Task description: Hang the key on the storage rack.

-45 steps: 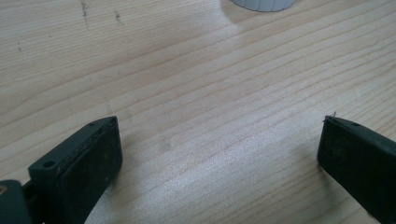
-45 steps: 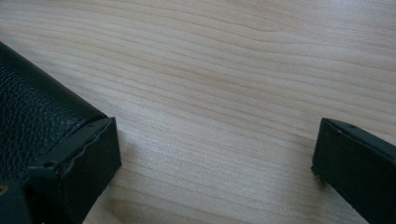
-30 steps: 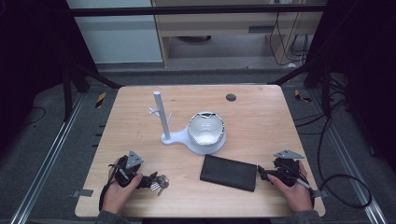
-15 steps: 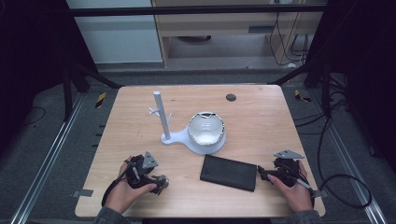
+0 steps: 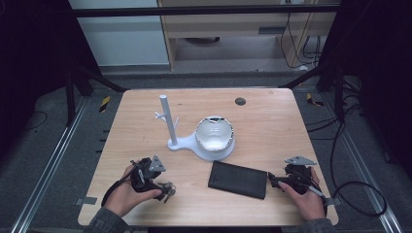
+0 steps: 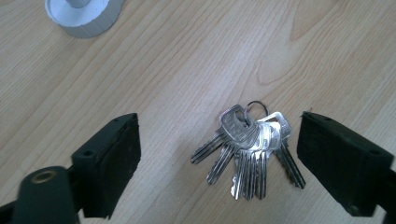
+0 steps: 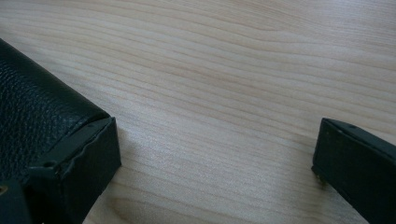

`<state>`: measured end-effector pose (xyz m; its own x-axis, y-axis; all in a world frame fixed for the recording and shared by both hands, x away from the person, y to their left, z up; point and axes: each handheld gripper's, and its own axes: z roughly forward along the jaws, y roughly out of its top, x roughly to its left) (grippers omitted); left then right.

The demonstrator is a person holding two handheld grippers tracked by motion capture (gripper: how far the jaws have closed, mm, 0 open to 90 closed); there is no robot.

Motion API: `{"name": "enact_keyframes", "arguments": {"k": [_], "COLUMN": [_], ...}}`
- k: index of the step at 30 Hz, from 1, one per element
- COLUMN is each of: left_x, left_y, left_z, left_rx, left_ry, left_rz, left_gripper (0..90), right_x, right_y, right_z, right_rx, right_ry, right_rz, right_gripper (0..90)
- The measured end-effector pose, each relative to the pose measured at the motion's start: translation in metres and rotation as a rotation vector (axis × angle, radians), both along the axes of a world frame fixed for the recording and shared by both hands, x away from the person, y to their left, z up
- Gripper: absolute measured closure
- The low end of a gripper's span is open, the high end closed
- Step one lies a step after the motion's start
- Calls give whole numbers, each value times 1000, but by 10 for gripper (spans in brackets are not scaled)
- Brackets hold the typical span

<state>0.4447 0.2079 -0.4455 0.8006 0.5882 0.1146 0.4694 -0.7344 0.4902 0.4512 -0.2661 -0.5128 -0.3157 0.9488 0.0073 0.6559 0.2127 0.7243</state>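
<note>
While the left gripper hangs over the near left part of the wooden table, its jaws stand wide and have just been closing a little. A bunch of keys lies flat on the wood between them, nearer the right jaw; neither pad touches it. The keys fan out from a small ring, blades pointing toward the camera. In the high view the bunch lies just beside the gripper's tip, at the person's left hand.

The right gripper rests low over the near right part of the table, jaws wide apart with bare wood between them. Its left jaw sits just beside the edge of a black leather wallet; whether they touch cannot be told. It holds nothing. From above, the wallet lies flat between the two hands, the right gripper at its right end.

A white stand with an upright post and a white bowl sit at mid-table, well apart from the keys.
</note>
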Motion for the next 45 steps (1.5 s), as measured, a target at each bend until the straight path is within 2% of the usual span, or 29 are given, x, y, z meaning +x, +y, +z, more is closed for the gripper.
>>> {"name": "enact_keyframes", "arguments": {"k": [7, 10, 11, 12, 13, 16, 17, 19, 23, 25, 28, 30, 31, 34, 37, 41, 45], "left_x": [2, 3, 4, 5, 6, 6, 6, 6, 6, 7, 8, 8, 8, 9, 10, 7, 5], "left_y": [1, 1, 1, 0, 0, 1, 0, -2, -4, -5, -5, -6, -8, -9, -8, -4, -4], "left_z": [-1, 0, 1, 2, 4, 5, 4, 3, 3, 1, 0, -2, -4, -6, -11, -15, -18], "left_rx": [67, 77, 66, 64, 80, 87, 97, 114, 114, 112, 101, 112, 132, 128, 142, 144, 138], "left_ry": [28, 31, 39, 38, 18, 13, 33, 46, 61, 69, 89, 95, 99, 103, 110, 139, 152], "left_rz": [-26, -39, -43, -45, -40, -49, -69, -81, -91, -106, -107, -109, -114, -116, -123, -105, -100], "left_gripper": [189, 193, 193, 195, 197, 227, 244, 278, 335, 410, 451, 477, 487, 507, 513, 522, 499], "right_x": [0, 0, 0, 0, 0, -1, -1, -1, -1, -1, -1, -1, -1, -1, -1, -1, -1], "right_y": [0, 0, 0, 0, 0, 0, 0, 0, 0, 0, 0, 1, 1, 1, 1, 1, 1], "right_z": [0, 0, 0, 0, 0, 0, 0, 0, 0, 0, 0, 0, 0, 0, 0, 0, 0], "right_rx": [-2, -5, -2, -2, -2, -4, -2, -4, -3, -5, -6, -6, -6, -7, -6, -8, -8], "right_ry": [0, 0, 0, 0, -1, -3, -2, -2, -1, -3, -4, -3, -3, -3, -5, -3, -2], "right_rz": [0, 1, 0, 0, 0, 0, 2, 2, 4, 4, 5, 6, 7, 7, 9, 10, 11], "right_gripper": [11, 12, 11, 11, 12, 14, 14, 13, 15, 16, 16, 16, 16, 16, 16, 16, 16]}}
